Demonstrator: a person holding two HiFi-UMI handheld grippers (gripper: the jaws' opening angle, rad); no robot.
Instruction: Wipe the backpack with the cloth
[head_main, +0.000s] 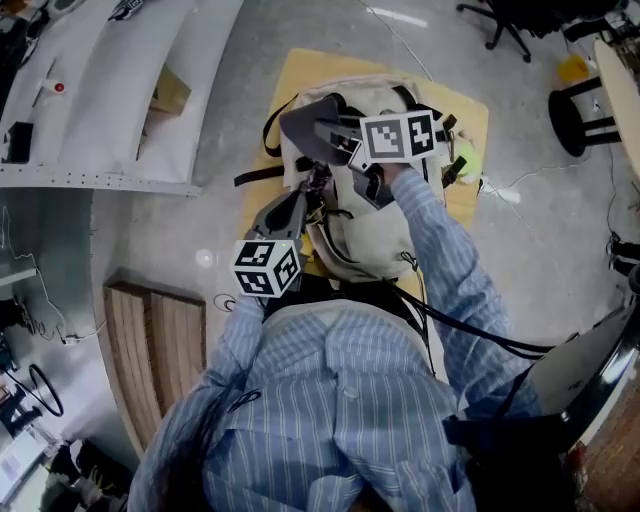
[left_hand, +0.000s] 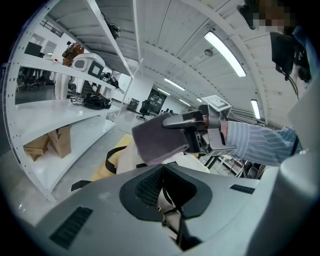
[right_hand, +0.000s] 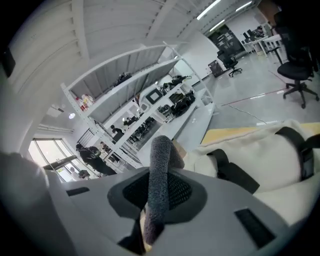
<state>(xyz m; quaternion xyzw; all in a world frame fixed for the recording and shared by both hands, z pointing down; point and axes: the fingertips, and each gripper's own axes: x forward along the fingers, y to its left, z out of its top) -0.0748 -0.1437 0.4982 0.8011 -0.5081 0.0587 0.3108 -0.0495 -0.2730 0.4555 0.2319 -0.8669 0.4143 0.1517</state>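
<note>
The right gripper (right_hand: 155, 192) has its jaws closed tight on a dark grey fleecy cloth (right_hand: 161, 155), whose folded edge stands up between them in the right gripper view. From the head view that cloth (head_main: 300, 125) hangs off the right gripper (head_main: 325, 132) over the far left part of a cream fabric backpack with black straps (head_main: 370, 235), at or just above its surface; whether it touches cannot be told. The left gripper (left_hand: 162, 185) has its jaws brought together, with a thin black cord (left_hand: 170, 202) of the backpack running down between them and cream fabric showing just behind. In the head view the left gripper (head_main: 308, 192) reaches the backpack's left side, nearer than the right gripper and just beside it. The left gripper view looks across at the right gripper (left_hand: 195, 134) with the cloth (left_hand: 155, 140) spread from it above the backpack (left_hand: 125, 156). The backpack (right_hand: 260, 150) lies on a yellowish wooden counter (head_main: 305, 68), filling most of it, with black straps trailing off the left edge. A person's blue-and-white striped sleeve (head_main: 440, 250) leads to the right gripper. Far left stands a white metal shelving unit (head_main: 120, 90), and near left a slatted wooden panel (head_main: 160, 340) lies on the grey floor.
</note>
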